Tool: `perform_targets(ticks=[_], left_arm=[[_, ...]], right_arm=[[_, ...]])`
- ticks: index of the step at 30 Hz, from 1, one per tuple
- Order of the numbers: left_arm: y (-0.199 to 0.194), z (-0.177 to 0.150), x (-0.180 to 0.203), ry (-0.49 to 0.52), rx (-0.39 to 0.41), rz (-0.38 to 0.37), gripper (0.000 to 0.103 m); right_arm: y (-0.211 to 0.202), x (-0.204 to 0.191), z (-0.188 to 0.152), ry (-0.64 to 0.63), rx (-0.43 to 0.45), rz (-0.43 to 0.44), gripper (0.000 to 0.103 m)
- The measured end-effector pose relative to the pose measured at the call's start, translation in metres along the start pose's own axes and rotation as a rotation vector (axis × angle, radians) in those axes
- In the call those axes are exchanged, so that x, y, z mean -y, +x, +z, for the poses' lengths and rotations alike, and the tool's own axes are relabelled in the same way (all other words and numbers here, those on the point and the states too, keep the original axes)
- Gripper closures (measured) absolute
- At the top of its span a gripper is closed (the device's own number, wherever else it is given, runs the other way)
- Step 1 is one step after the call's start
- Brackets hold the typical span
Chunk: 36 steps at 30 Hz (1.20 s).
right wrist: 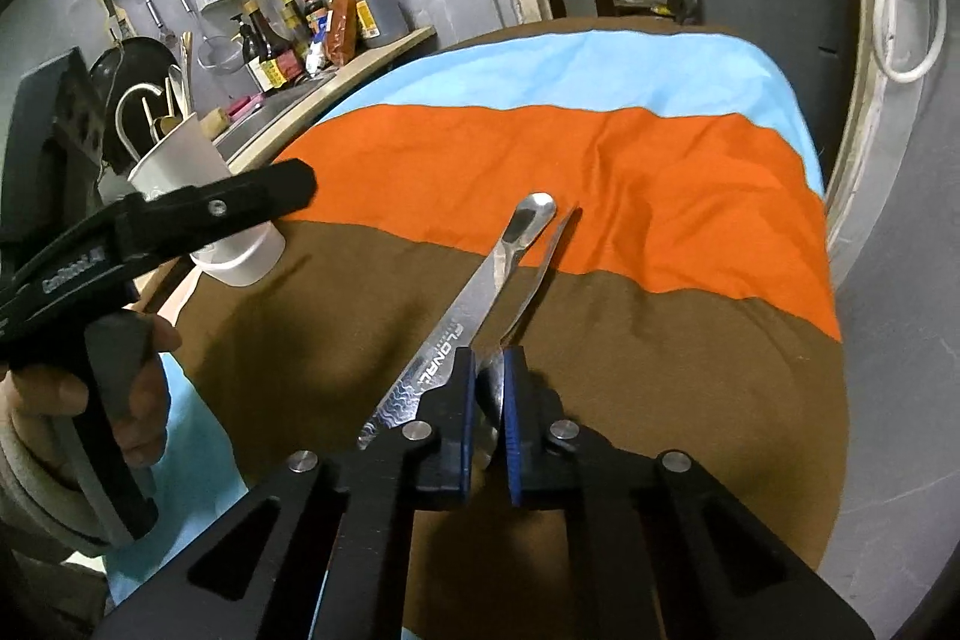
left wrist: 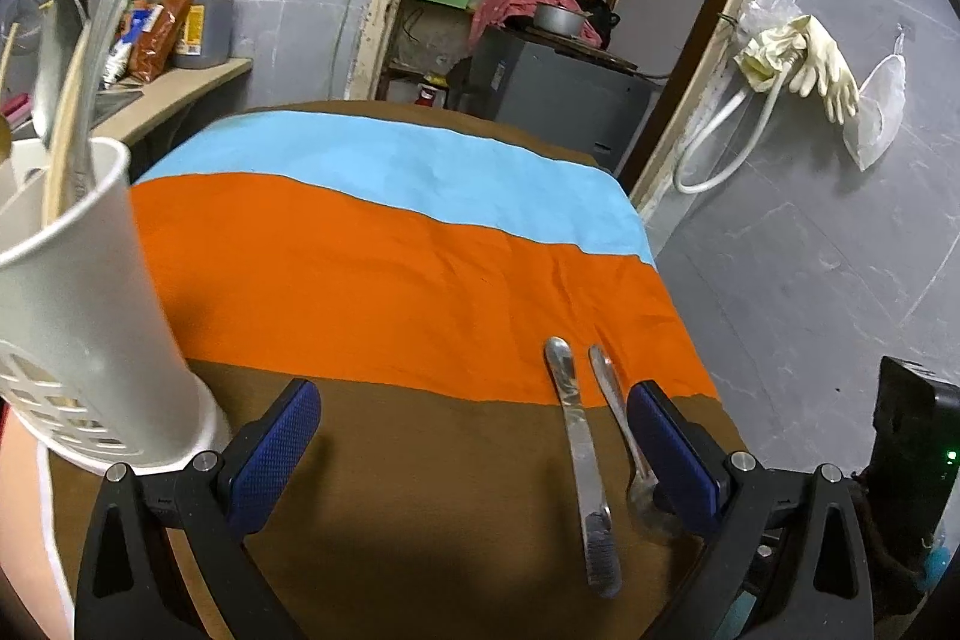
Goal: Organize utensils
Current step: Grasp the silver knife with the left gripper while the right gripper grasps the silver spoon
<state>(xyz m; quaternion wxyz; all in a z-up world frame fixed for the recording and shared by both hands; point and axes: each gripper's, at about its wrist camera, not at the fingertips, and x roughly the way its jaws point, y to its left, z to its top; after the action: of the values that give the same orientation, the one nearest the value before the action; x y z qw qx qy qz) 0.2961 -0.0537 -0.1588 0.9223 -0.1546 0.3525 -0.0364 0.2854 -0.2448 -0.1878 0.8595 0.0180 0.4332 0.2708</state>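
Hidden: the spoon [right wrist: 543, 250] bowl is covered by the right gripper [right wrist: 489, 400] pads in the right wrist view; the knife [right wrist: 474, 304] tip runs under that gripper's frame.
Cut off: the white utensil holder [left wrist: 78, 292] is cropped at the left wrist view's edge, its contents blurred.
Knife: steel, wavy pattern near the tip, lettering on the blade, lying flat on the striped cloth [right wrist: 660, 172].
Spoon: slim, shiny, just beside the knife, handle reaching the orange stripe.
Right gripper: pads closed on the spoon at its bowl end.
Left gripper [left wrist: 474, 448]: pads spread wide, holding nothing, above the brown stripe, with the 2 utensils just inside its right pad.
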Motion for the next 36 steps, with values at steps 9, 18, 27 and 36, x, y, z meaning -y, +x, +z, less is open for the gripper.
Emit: perform_targets(ticks=[9, 18, 27, 36], left_arm=[[0.020, -0.004, 0.011, 0.014, -0.042, -0.092, 0.003], [0.054, -0.006, 0.020, 0.040, -0.133, -0.151, 0.041], [0.080, -0.001, 0.021, 0.026, -0.199, -0.194, 0.050], [0.104, 0.010, 0.028, 0.054, -0.246, -0.211, 0.056]], right_arm=[[-0.029, 0.031, -0.002, 0.088, 0.043, -0.099, 0.099], [-0.008, 0.056, 0.006, 0.171, 0.017, -0.051, 0.095], [0.020, 0.079, 0.025, 0.212, -0.044, -0.010, 0.080], [0.054, 0.094, 0.045, 0.250, -0.078, 0.031, 0.076]])
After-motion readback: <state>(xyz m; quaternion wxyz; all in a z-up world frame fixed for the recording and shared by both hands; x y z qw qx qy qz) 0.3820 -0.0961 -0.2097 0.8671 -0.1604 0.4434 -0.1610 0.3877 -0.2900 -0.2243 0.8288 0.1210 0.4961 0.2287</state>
